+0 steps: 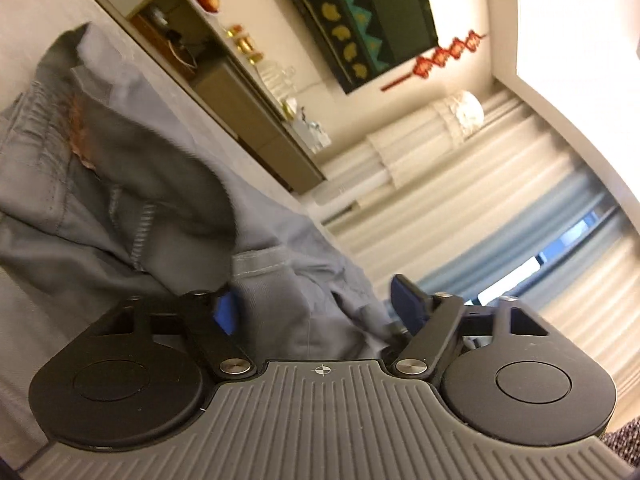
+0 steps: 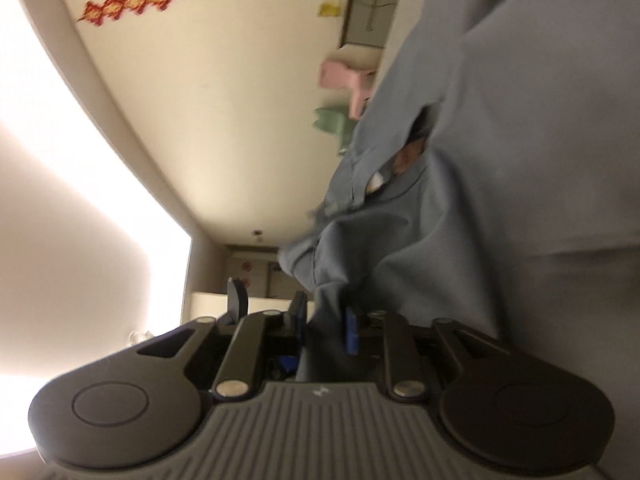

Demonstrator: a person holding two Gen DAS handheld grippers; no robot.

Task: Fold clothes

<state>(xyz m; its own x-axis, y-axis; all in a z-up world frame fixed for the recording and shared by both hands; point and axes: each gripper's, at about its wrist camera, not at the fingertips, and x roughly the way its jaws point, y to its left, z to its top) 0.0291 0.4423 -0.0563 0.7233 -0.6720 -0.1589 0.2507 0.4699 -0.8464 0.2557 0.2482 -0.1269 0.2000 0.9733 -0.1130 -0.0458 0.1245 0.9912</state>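
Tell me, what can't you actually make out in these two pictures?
- Grey garment: its type; bunched, cut off by left view's edge.
- Left gripper: one fingertip buried in fabric.
- Right gripper: grip point blurred, cloth covering it.
- Shelf items: too small, blurred.

Grey garment blurred, cut off by right edge; extent unclear.

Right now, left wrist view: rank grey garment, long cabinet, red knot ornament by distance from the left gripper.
From the left gripper:
1. Grey garment, lying between the jaws and spreading left over the bed.
2. Long cabinet, along the wall past the garment.
3. Red knot ornament, high on that wall, upper right.
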